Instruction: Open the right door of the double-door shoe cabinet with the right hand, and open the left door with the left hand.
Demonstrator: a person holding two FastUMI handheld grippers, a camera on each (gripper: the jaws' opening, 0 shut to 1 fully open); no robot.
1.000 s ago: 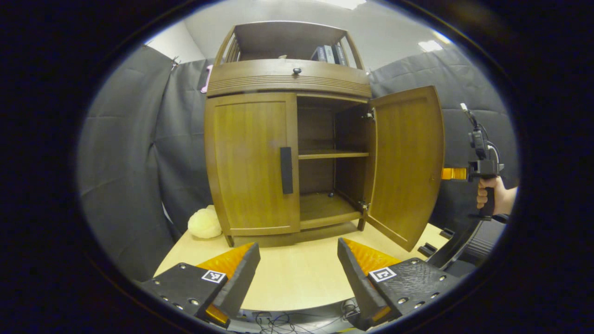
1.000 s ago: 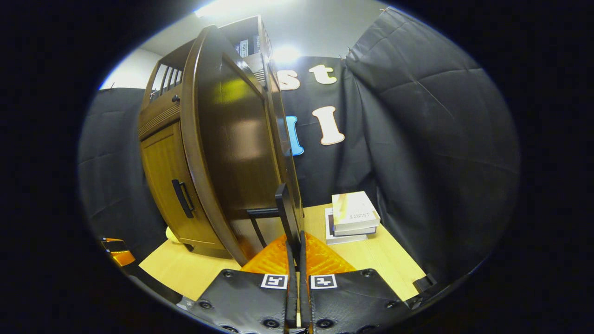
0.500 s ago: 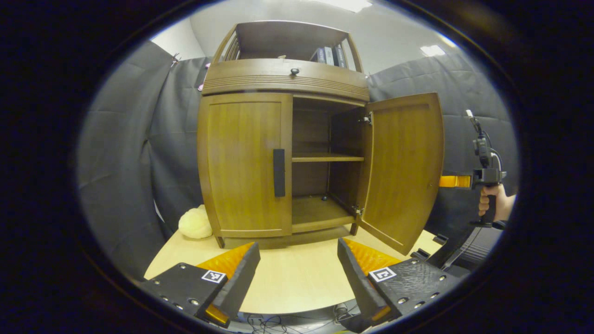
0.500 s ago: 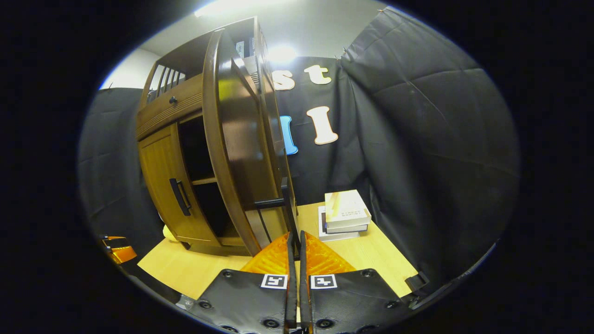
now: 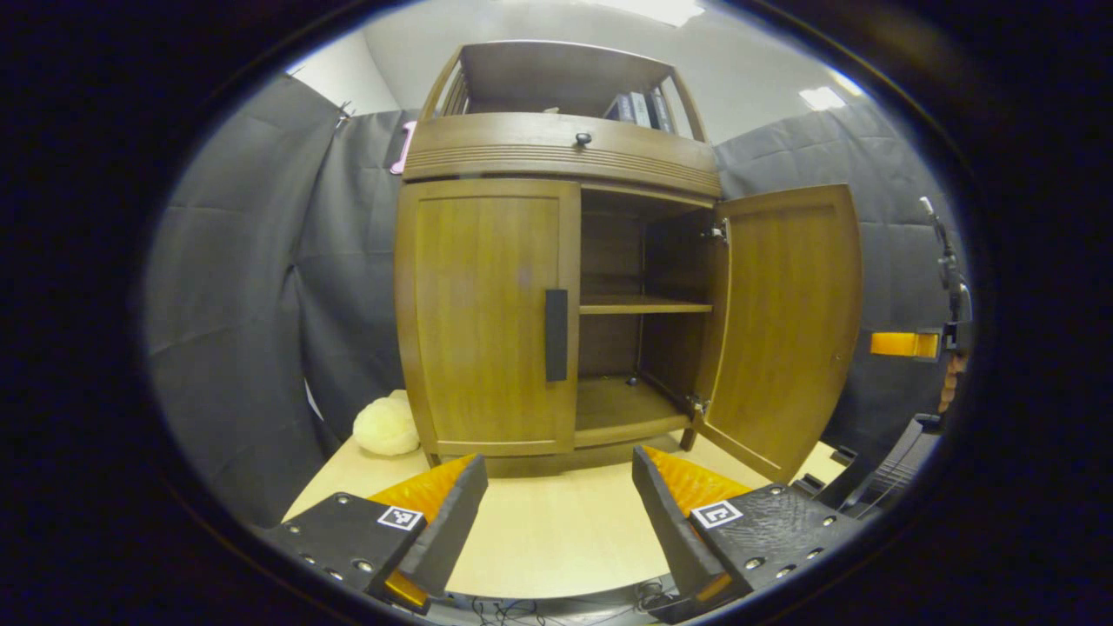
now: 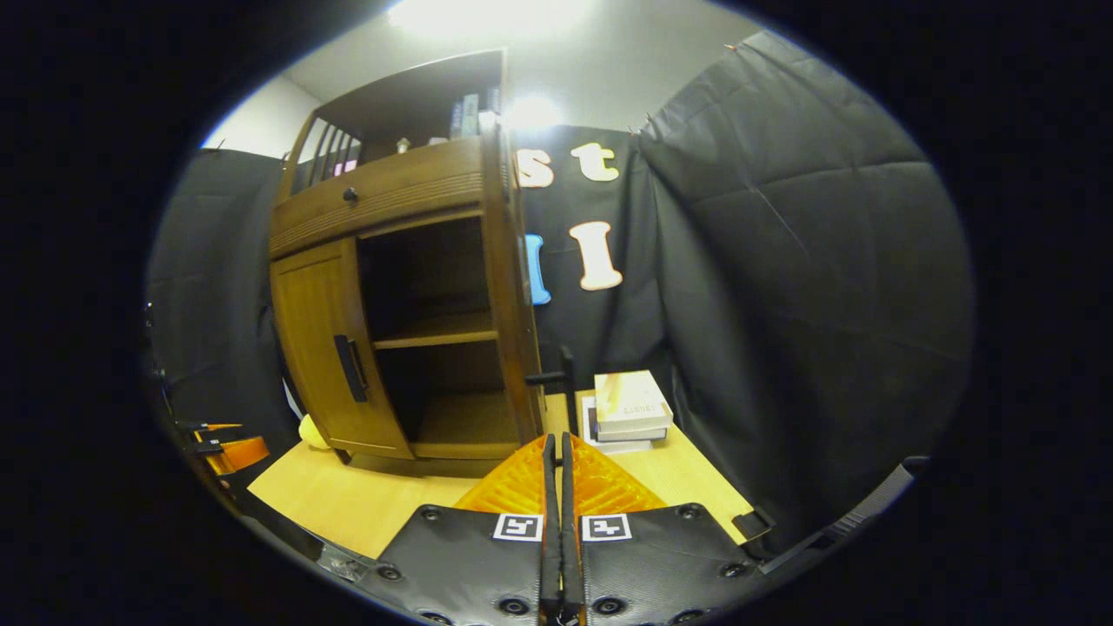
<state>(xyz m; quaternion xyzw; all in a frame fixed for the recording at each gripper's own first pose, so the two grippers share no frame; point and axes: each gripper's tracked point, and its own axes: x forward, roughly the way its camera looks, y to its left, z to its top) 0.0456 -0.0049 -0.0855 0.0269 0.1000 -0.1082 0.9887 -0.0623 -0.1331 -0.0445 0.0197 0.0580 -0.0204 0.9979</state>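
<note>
Left door waiting, right door open

Left tongs (image 5: 556,513) are hovering spread, facing the shut left door's upright handle (image 5: 556,335) straight ahead over the table (image 5: 556,539); right tongs (image 6: 557,474) are pressed together, off the right door (image 5: 787,322).

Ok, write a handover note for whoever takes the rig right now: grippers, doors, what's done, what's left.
Left gripper: open, holding nothing, low over the table in front of the cabinet.
Right gripper: shut, tips at the right door's handle; can't tell if it grips it.
Right door: swung wide open. Done.
Left door: shut, its handle untouched.
Left to do: bring the left gripper to that handle, grip it, and pull the left door open.
</note>
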